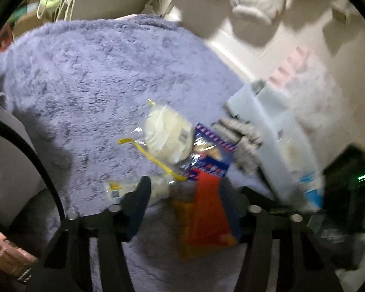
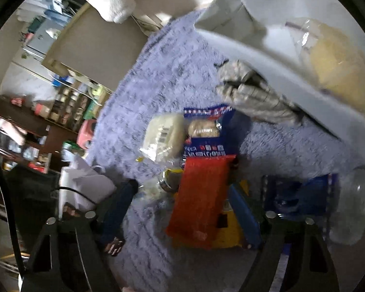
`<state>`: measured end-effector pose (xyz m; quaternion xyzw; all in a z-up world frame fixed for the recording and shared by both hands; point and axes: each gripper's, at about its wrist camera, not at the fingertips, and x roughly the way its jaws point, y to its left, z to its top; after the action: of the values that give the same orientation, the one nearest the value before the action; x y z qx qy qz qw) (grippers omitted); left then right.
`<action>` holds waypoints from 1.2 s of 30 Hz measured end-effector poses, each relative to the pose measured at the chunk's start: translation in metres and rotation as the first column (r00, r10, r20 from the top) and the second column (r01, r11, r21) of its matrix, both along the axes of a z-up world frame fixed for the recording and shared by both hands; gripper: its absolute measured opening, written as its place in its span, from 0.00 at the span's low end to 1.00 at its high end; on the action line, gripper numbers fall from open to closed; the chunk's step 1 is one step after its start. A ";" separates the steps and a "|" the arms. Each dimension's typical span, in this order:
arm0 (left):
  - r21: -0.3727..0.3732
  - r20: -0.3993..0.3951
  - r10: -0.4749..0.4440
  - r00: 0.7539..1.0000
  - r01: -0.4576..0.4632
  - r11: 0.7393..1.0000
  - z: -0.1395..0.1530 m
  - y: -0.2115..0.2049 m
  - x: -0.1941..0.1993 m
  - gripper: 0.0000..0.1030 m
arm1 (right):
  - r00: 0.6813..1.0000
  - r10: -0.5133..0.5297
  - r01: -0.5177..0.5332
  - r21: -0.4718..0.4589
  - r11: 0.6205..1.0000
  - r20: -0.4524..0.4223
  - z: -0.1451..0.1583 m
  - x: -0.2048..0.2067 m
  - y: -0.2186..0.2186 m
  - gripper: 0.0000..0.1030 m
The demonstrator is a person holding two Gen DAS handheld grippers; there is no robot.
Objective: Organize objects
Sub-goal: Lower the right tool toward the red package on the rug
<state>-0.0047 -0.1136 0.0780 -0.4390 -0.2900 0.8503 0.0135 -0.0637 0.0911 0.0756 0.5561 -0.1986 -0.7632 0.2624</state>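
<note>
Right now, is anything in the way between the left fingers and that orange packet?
Nothing visible does. The orange packet already lies between the left fingers on the rug, with bare rug showing on one side of it. The blue packet and bun packet lie beyond it.

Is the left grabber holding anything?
Cannot tell. The flat orange plastic packet sits between the left gripper's fingers, but a gap shows beside one finger.
</note>
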 end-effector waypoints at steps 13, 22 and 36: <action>0.165 0.004 0.087 0.996 -0.087 0.983 -0.013 -0.036 0.002 0.40 | 0.992 0.063 -0.029 0.284 0.959 -0.111 -0.013 0.007 -0.047 0.74; 0.090 0.007 0.117 0.993 -0.117 0.989 -0.009 -0.036 0.006 0.47 | 0.997 0.065 -0.045 0.390 0.920 -0.040 -0.045 0.001 -0.044 0.77; 0.033 0.003 0.060 0.998 -0.060 0.998 -0.005 -0.016 -0.001 0.49 | 0.997 0.043 -0.034 0.131 0.991 -0.069 -0.005 0.002 -0.013 0.68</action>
<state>-0.0060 -0.1296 0.0732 -0.4306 -0.3172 0.8450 -0.0052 -0.0614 0.0783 0.0703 0.5478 -0.1284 -0.7888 0.2474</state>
